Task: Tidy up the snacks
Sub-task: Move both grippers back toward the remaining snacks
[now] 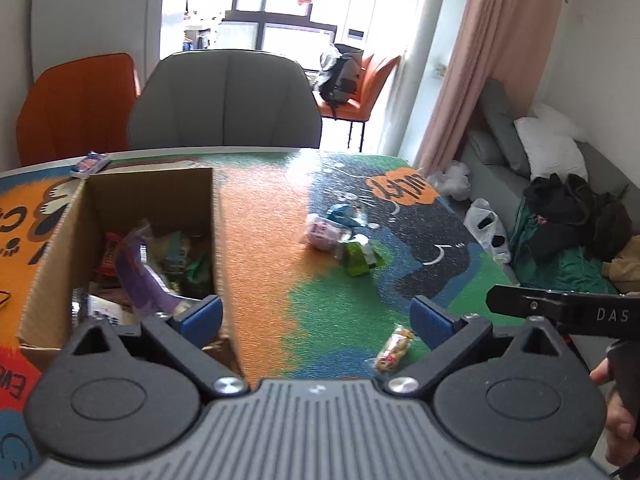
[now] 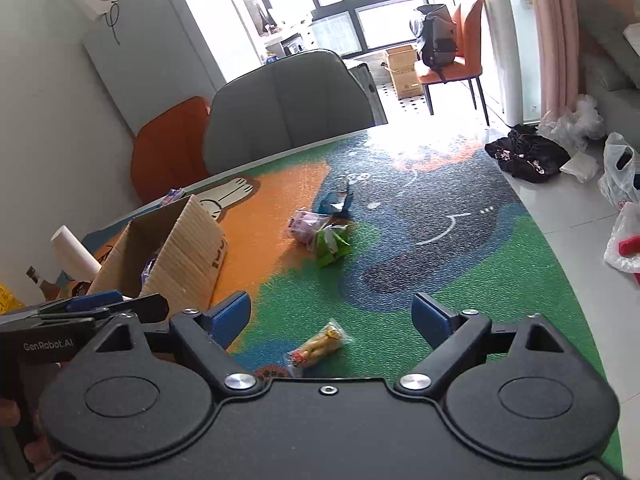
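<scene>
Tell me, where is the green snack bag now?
In both views the green snack bag lies mid-table on the colourful mat, right of the cardboard box, against a pink packet.

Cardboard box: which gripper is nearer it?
Left. The left gripper hangs over the cardboard box's near corner; the right gripper is off to its right, above the mat.

Bright daylight pours through tall windows (image 1: pixel 280 8) at the far end of a white-walled room. A grey chair (image 1: pixel 226 100) and an orange chair (image 1: pixel 76 106) stand behind the worktop (image 1: pixel 260 240). Another orange chair (image 2: pixel 452 60) holds a black backpack (image 2: pixel 436 40). Pink curtain (image 1: pixel 476 60) hangs beside a grey sofa (image 1: pixel 504 136) with white pillows (image 1: pixel 552 148). Pale tiled floor (image 2: pixel 560 208).
</scene>
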{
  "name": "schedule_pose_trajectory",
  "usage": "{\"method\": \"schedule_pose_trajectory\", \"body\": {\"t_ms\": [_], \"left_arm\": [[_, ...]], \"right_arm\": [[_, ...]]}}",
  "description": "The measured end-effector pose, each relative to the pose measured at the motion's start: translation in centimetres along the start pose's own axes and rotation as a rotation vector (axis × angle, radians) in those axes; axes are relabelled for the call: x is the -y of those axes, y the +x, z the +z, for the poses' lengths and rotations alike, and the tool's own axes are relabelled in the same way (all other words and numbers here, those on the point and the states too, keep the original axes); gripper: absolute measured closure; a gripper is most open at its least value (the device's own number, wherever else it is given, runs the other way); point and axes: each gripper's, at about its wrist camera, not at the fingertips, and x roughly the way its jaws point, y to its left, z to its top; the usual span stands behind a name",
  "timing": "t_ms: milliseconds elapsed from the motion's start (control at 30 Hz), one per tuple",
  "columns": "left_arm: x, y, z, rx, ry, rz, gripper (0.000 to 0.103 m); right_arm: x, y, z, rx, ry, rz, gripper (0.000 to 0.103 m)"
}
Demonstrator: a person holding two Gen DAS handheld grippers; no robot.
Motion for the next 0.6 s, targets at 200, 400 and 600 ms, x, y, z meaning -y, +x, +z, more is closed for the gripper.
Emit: {"method": "schedule_pose_trajectory", "body": {"t_ms": [200,400,600], "left_arm": [[2.0,1.4,-0.7,-0.022,0.028,-0.047,0.015],[3.3,3.8,-1.8,-0.074,0.04,-0.087,0.032],[4.1,6.1,-2.6,-0.119,0.053,-0.095,0.042]], "right_arm": [[1.8,-0.2,-0.7,-0.001,0.02,-0.008,0.016],[3.4,0.2,-1.2,0.0,0.043,-0.011,0.018],[4.5,0.9,-1.5,-0.009,0.054,-0.004,0.031]]}}
